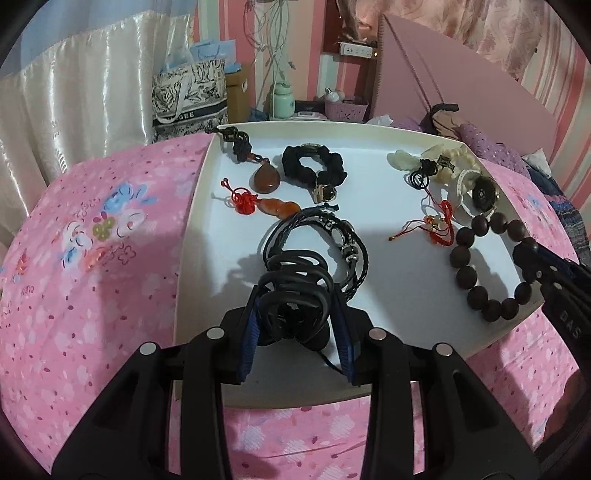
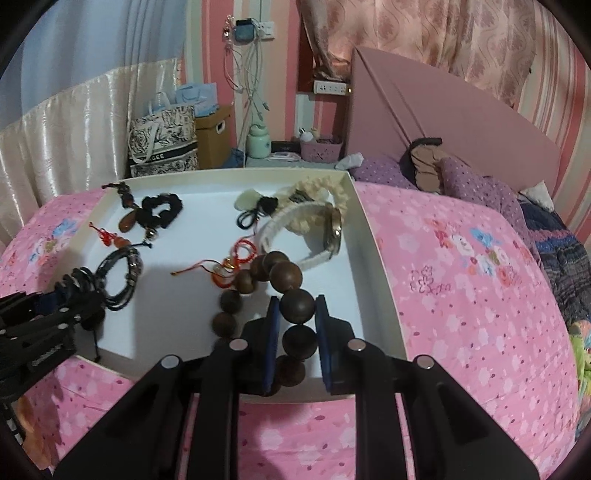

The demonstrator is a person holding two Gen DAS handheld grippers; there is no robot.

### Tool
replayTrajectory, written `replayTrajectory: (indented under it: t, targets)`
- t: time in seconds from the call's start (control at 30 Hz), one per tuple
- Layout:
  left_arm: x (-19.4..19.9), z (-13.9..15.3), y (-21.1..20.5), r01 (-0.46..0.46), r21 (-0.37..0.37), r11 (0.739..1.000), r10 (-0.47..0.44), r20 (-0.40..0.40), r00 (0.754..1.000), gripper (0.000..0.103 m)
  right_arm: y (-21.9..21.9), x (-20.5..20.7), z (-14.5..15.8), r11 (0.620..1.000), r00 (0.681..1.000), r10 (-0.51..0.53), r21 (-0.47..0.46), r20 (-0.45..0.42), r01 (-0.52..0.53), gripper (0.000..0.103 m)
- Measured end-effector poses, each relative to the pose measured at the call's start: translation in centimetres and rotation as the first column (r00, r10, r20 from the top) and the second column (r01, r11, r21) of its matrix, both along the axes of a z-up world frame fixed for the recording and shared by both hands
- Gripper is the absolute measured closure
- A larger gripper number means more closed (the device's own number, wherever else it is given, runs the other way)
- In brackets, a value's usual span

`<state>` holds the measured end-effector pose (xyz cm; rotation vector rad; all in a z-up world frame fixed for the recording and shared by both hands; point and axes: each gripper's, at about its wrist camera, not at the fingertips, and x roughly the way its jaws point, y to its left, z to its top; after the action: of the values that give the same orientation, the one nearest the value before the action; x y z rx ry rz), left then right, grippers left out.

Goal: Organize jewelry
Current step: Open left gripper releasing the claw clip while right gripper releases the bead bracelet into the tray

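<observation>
We are looking into a bedroom in a home. A bed covered by a pink floral bedspread (image 2: 461, 258) fills most of both views, with a pink padded headboard (image 2: 424, 110) at its far right corner and purple dotted pillows (image 2: 476, 181) lying against it. Behind the bed's far edge we see pink-and-white striped wallpaper (image 2: 288, 74), a patterned pink curtain (image 2: 424, 33) and a shiny cream curtain (image 1: 74, 103). A bedside stand at the far edge carries a mint green jar (image 2: 258, 142) and a small lilac basket (image 2: 320, 150). A floral tote bag (image 2: 162, 142) and a cardboard box (image 2: 214, 134) sit nearby, with charger cables (image 2: 247, 70) hanging from a wall socket.
</observation>
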<state>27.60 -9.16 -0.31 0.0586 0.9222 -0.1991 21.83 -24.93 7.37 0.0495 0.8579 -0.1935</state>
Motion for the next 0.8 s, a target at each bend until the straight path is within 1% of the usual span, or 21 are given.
replayTrajectory:
  t: [0.1,0.23,0.3,0.5,0.6,0.8]
  targets:
    - [0.0,-0.2,-0.2,0.006,0.017,1.0,-0.006,0.02,1.0,0.068,-0.3,0.3,-0.6,1.0,1.0,-0.01,-0.001,-0.009,0.01,0.084]
    - [0.4,-0.7,-0.2,0.011,0.018,1.0,-0.011,0.013,1.0,0.068,-0.4,0.6,-1.2,1.0,1.0,-0.014,-0.003,-0.014,0.014,0.084]
    - [0.5,-0.7,-0.1,0.009,0.012,1.0,-0.009,0.016,1.0,0.068,-0.5,0.7,-1.3,1.0,1.0,-0.013,0.006,-0.016,0.013,0.084]
    - [0.8,-0.7,0.0,-0.009,0.027,1.0,0.009,0.028,1.0,0.068,-0.8,1.1,-2.2,0.998,0.999,-0.022,0.05,-0.032,0.024,0.084]
    - [0.9,-0.8,0.0,-0.013,0.026,1.0,0.012,0.032,0.999,0.068,-0.7,1.2,-2.3,0.999,0.999,-0.023,0.042,-0.036,0.024,0.084]
    - [0.6,-0.7,-0.5,-0.018,0.06,0.998,0.014,0.056,0.998,0.068,-0.9,1.6,-3.2,0.998,0.998,-0.016,0.062,-0.064,0.02,0.084]
